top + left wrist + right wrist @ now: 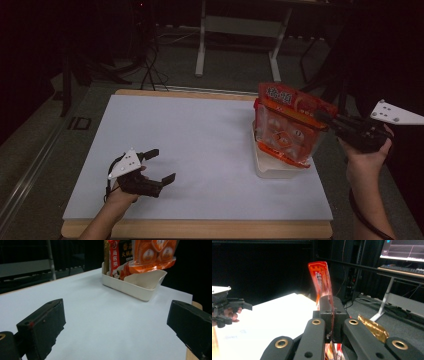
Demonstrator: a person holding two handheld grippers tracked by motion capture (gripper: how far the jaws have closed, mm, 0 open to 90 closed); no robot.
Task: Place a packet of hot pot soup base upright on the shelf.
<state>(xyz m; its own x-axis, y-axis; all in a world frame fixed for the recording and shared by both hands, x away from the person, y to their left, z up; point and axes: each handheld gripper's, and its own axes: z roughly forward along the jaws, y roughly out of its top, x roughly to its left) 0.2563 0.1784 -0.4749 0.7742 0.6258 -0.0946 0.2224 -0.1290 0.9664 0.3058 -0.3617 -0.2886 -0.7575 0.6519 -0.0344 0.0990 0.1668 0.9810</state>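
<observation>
An orange snack bag (287, 125) hangs over a white tray (277, 167) at the table's right side. My right gripper (325, 119) is shut on the bag's right edge; in the right gripper view its jaws pinch the thin orange bag (322, 280), whose edge stands up above them. My left gripper (159, 165) rests low near the table's front left, open, with nothing between its fingers (43, 322). From the left gripper view the tray (135, 287) holds other upright packets (115, 257) below the orange bag (152, 253).
The table is covered by a white sheet (200, 145) with a wooden edge (200, 230) at the front. A desk frame (240, 30) and cables stand on the floor behind the table. A monitor (403, 248) is at the upper right in the right gripper view.
</observation>
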